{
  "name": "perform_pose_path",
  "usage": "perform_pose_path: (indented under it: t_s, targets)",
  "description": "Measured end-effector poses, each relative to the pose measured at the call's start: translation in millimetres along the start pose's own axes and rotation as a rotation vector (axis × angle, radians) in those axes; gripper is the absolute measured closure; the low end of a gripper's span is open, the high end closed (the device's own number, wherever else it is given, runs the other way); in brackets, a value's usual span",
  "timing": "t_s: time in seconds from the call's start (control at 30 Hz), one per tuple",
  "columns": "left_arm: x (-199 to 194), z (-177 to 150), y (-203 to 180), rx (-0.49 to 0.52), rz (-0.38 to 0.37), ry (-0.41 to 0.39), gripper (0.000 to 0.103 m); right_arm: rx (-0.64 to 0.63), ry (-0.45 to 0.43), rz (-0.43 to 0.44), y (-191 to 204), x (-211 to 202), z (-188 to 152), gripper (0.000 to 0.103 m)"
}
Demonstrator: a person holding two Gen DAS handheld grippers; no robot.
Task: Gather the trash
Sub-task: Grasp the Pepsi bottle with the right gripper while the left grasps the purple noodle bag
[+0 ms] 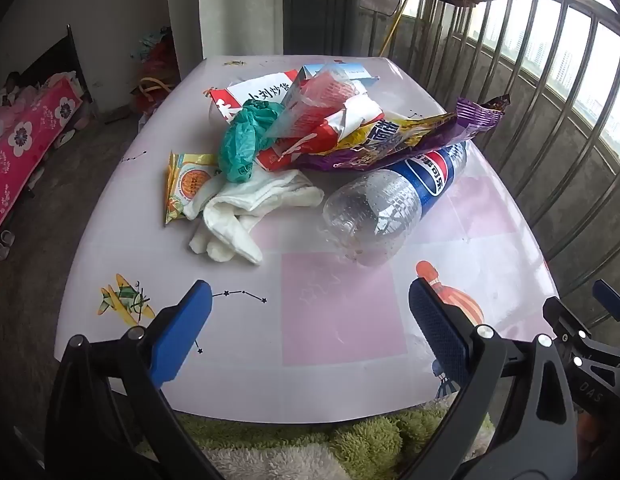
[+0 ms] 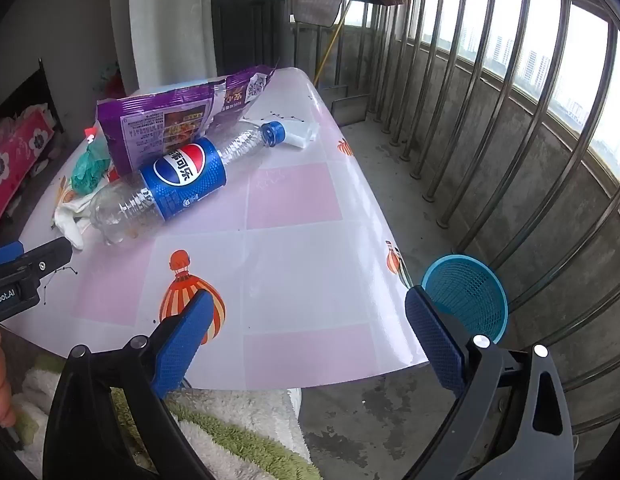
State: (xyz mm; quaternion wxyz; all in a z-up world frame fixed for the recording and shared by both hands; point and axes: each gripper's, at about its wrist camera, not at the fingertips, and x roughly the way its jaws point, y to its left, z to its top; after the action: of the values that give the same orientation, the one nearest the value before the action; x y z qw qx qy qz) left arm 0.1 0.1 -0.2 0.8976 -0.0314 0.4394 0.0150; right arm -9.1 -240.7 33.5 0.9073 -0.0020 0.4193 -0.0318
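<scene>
Nothing is picked up yet: the left gripper (image 1: 310, 332) and right gripper (image 2: 310, 340) hover over the near edge of the pink checked tabletop (image 2: 293, 264), fingers spread wide and empty. The trash sits mid-table: an empty clear plastic cola bottle with blue label (image 2: 177, 184), a purple crinkled snack bag (image 1: 398, 140), a white crumpled cloth (image 1: 245, 208). Next, judging by the layout, one gripper reaches for the bottle and carries it to the round blue mesh basket (image 2: 466, 292) on the floor beside the table

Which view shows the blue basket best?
The right wrist view: the blue basket stands on the floor beside the table, partly behind the right gripper's finger. The left wrist view does not show it.
</scene>
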Motion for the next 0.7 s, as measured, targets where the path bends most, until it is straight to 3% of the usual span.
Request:
perform_pose_path:
  t_s: [0.5, 0.6, 0.7]
  targets:
    - [5.7, 3.4, 3.9, 0.019, -0.015, -0.022, 0.008, 0.039, -0.003, 0.022, 0.2, 3.6, 5.9, 0.009]
    - [7.1, 6.7, 12.2, 0.031, -0.060, -0.051, 0.008, 0.055, -0.004, 0.046, 4.3, 7.8, 12.6, 0.009]
    - [7.1, 11.7, 23.0, 0.039, -0.163, -0.088, 0.008, 0.093, 0.002, 0.106, 9.2, 15.3, 22.5, 0.013]
